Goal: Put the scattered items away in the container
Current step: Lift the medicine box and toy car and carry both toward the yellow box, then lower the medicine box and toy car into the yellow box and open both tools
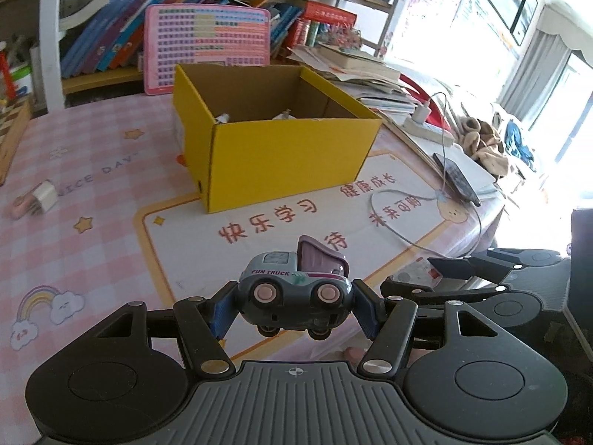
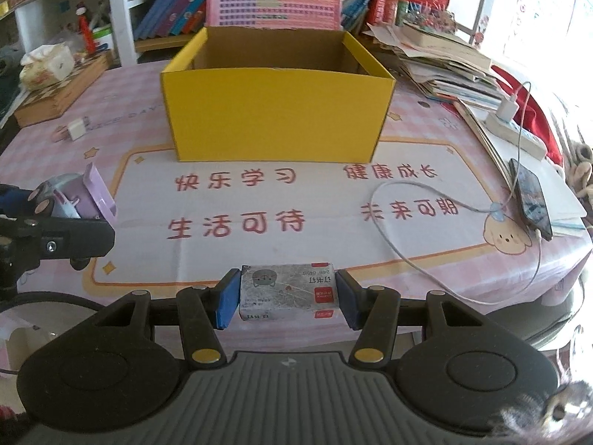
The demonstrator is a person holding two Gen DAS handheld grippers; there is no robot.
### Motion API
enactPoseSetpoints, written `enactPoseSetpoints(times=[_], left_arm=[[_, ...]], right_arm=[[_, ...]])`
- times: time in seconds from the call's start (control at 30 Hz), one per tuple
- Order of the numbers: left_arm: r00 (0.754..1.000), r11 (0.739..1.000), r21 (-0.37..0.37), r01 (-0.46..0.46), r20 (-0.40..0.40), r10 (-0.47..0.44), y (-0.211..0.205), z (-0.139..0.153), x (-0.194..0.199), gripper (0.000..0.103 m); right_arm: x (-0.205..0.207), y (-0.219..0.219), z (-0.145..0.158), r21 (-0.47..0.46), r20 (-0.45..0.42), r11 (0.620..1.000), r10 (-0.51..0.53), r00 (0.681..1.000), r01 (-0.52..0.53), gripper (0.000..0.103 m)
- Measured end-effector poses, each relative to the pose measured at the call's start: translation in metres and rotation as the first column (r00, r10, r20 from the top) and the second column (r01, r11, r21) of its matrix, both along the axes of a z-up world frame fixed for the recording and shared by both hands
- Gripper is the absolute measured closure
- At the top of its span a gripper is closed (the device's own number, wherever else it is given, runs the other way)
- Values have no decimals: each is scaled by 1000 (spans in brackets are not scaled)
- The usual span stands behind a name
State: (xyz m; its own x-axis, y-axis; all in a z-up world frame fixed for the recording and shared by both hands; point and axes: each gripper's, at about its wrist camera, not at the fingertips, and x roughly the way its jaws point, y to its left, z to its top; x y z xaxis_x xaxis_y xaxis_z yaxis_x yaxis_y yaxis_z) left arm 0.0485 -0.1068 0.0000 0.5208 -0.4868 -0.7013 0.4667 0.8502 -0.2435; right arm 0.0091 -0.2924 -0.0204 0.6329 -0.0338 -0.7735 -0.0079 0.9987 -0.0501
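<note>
1. Carrying is the step judged to be in hand: a toy truck (image 1: 296, 289), grey with a lilac tipper, is clamped on its side between the blue pads of the left gripper (image 1: 295, 306), wheels toward the camera, lifted clear of the table mat (image 1: 185, 252).
2. A small box of staples (image 2: 288, 291) is held end to end between the closed-in pads of the right gripper (image 2: 288, 298), above the near edge of the mat.
3. The container, a yellow cardboard box (image 2: 276, 111) with its top open, is set further back on the mat, well apart from both loads; small pale items are glimpsed on its floor in the left wrist view, too small to name.
4. Next move, as judged: each load is to be brought over the near wall, lowered inside the rim, and only then released; the two grippers are side by side, so entry one at a time is advisable.
5. Still scattered: a white charger plug (image 2: 76, 129) lying left of the box.
6. Obstructions noted: a white cable (image 2: 393, 237) looped over the mat at right, running to a phone (image 2: 530, 196); neither lies across the direct path.
7. Background: shelved books, a pink chart board (image 2: 274, 0) behind the box, stacked papers (image 2: 437, 63) at right.
</note>
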Motion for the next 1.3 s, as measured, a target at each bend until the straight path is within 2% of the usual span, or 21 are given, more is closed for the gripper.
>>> enactPoseSetpoints(times=[0.33,0.7,1.0,1.3], left_arm=[[999,999,15,32,4,-32,-27,0,13,39],[1000,1000,19,9,12,-9,-50,3,34,39],[994,999,23,-30,103,27,-66,25,61,39],[978,995,26,-92,189,85,-74,54,93,39]], right_arm=[[10,-22,0,7,8,1000,-8,1000,8,51],[39,-44,1,0,2,999,43,999,-43,51],[76,-69,22,41,82,995,83,993,-87,51],[123,-77,57,74,184,980,170,968,-186,51]])
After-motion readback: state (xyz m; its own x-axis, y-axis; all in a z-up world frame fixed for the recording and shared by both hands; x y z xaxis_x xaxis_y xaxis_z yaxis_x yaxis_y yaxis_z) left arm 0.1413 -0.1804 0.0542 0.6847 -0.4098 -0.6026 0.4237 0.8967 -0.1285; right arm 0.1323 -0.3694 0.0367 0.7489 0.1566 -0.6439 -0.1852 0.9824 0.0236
